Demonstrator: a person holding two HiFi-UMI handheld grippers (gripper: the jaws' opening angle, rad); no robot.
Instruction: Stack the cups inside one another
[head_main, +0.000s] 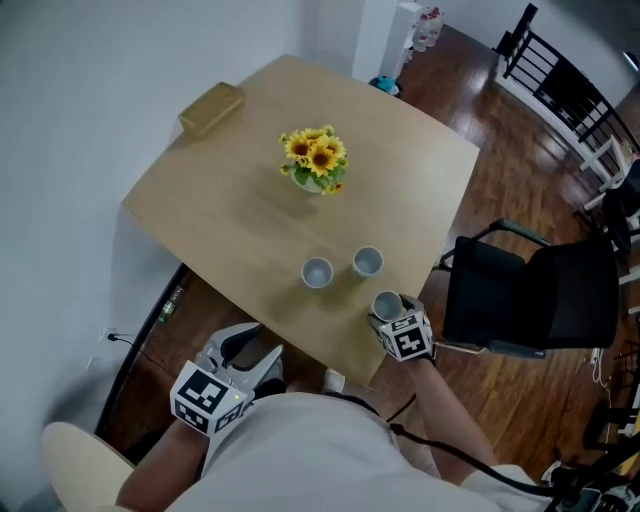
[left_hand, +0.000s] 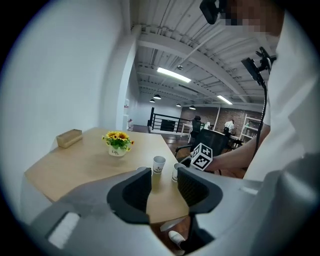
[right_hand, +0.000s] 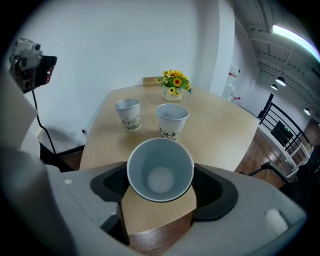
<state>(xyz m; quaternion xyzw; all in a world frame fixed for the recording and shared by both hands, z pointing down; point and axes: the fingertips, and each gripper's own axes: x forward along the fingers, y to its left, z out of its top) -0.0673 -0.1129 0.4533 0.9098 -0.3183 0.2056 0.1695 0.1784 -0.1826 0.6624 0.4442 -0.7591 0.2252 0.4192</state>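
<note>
Three white paper cups are in view. My right gripper (head_main: 391, 314) is shut on one cup (head_main: 387, 304) at the table's near right edge; in the right gripper view this held cup (right_hand: 160, 171) sits upright between the jaws, mouth up and empty. The other two cups (head_main: 317, 272) (head_main: 367, 262) stand upright side by side on the wooden table (head_main: 230, 220), just beyond the held one, and show as a left cup (right_hand: 128, 114) and a right cup (right_hand: 172, 120). My left gripper (head_main: 245, 362) hangs open below the table's near edge, with nothing between its jaws (left_hand: 164, 181).
A pot of sunflowers (head_main: 316, 160) stands mid-table, and a tan box (head_main: 211, 107) lies at the far left corner. A black office chair (head_main: 530, 295) sits close to the table's right side. A white wall runs along the left.
</note>
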